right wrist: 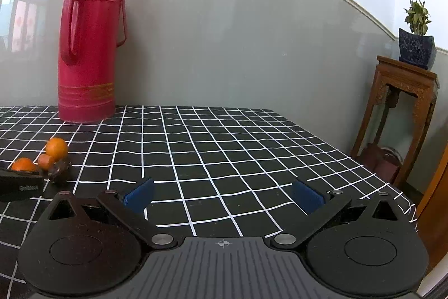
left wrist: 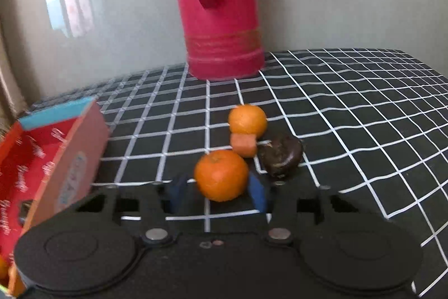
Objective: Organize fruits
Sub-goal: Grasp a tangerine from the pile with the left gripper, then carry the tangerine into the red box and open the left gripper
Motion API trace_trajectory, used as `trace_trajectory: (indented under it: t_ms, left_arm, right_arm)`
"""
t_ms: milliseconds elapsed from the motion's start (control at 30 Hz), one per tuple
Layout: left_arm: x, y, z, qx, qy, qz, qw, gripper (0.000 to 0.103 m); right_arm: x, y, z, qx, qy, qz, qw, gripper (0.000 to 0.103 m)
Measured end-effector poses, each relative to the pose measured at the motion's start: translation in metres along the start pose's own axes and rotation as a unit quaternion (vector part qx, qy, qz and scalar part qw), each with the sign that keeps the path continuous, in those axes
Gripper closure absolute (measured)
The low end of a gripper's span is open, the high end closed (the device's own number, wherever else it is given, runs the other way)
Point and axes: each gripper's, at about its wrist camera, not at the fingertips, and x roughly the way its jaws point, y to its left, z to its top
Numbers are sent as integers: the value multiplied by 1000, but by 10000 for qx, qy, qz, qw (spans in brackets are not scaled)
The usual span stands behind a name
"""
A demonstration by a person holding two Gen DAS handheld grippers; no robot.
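Note:
In the left wrist view, a near orange sits on the checked tablecloth between the blue pads of my left gripper; the right pad touches it, the left pad stands a little off. Behind it lie an orange cube-shaped piece, a second orange and a dark brown fruit. A red cardboard box stands open at the left. In the right wrist view, my right gripper is open and empty over bare cloth; the fruits lie far to its left.
A tall red thermos stands at the back of the table against the wall; it also shows in the right wrist view. A wooden stand with a potted plant is beyond the table's right edge.

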Motion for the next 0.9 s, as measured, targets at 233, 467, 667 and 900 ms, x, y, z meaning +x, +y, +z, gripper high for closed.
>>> trace_trajectory:
  t_ms: [233,467,667,900]
  left_arm:
    - [-9,-4,-3,209,-249,243,9992,71]
    - [-32,1,-5,451,-746,726,9935,72]
    - [-57,31,-6,280,-1113,1423,9831,71]
    - [-69,94,-7,-469,-886,2229,9697,71]
  right_arm:
    - [1,1,0,31,7,15,10000,0]
    - [-1,8,1,29,-14,151,9999,0]
    - [-3,19,3,66,-35,239,9997,0]
    - [-11,43,5,59,-89,456,9989,0]
